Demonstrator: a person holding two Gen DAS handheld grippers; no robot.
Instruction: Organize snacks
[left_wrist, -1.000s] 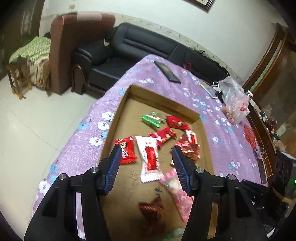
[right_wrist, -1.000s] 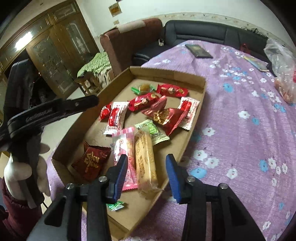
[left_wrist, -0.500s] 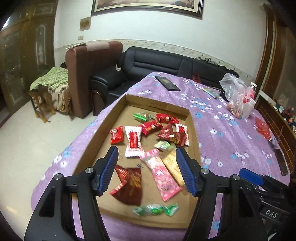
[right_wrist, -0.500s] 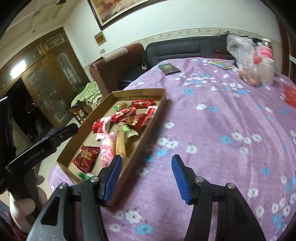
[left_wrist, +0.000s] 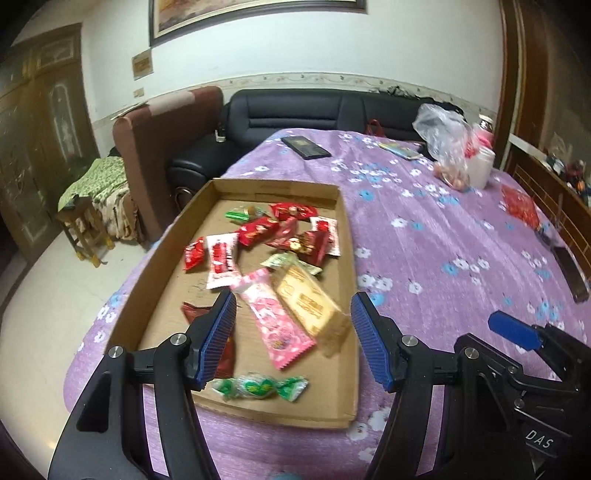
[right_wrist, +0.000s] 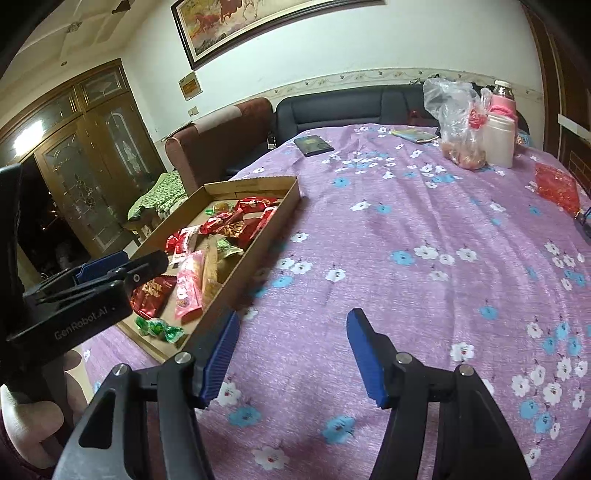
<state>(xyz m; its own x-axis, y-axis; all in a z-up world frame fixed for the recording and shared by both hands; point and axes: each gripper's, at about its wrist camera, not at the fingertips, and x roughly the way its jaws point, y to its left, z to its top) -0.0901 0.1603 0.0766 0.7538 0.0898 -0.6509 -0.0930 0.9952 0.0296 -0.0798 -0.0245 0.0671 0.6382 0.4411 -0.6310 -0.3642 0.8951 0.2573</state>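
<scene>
A shallow cardboard tray (left_wrist: 347, 258) lies on the purple flowered tablecloth and holds several wrapped snacks: red packets (left_wrist: 258, 230), a pink packet (left_wrist: 275, 321), a tan bar (left_wrist: 308, 301) and a green candy (left_wrist: 258, 386). My left gripper (left_wrist: 293, 341) is open and empty, above the tray's near end. My right gripper (right_wrist: 291, 360) is open and empty over bare cloth to the right of the tray (right_wrist: 251, 258). The left gripper also shows at the left of the right wrist view (right_wrist: 110, 275).
On the table's far side lie a dark tablet (left_wrist: 304, 147), a clear plastic bag of food (right_wrist: 460, 122), a white jar (right_wrist: 498, 138) and a red packet (right_wrist: 556, 188). A black sofa (left_wrist: 295, 114) and a brown armchair (left_wrist: 162, 147) stand behind the table.
Both grippers have pulled back and risen from the tray. The right gripper has swung right, from over the tan bar to bare cloth. Both stay open.
</scene>
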